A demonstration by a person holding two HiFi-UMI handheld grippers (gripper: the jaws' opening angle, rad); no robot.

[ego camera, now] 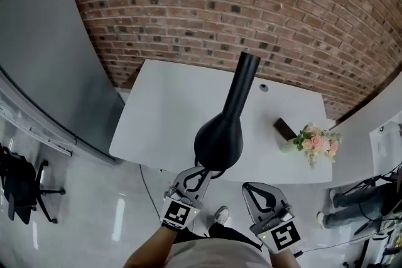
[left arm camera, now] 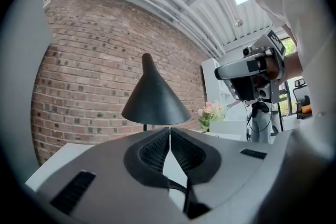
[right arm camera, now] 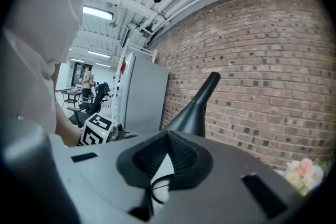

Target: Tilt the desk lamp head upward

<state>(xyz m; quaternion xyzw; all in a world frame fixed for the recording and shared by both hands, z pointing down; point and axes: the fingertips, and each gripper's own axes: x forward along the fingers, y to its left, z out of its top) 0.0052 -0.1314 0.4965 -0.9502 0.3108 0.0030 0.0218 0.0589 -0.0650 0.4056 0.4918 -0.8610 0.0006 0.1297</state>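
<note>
The lamp [ego camera: 218, 138] stands on the white counter [ego camera: 163, 110] by the brick wall, its cone shade facing down toward the near edge. The left hand-held gripper [ego camera: 202, 171], clenched on nothing, sits close under the shade's rim, probably placed to push it up from beneath. The right hand-held gripper [ego camera: 248, 187], likewise clenched and empty, hangs beside it, clear of the lamp.

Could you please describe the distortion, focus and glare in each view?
Head view: the red brick wall bows from the wide lens, and the glossy grey floor carries glare streaks. Left gripper view: dark rounded corners; the black conical lamp head is sharp, the left claw soft. Right gripper view: the same dark corners, pink flowers blurred at the edge.
</note>
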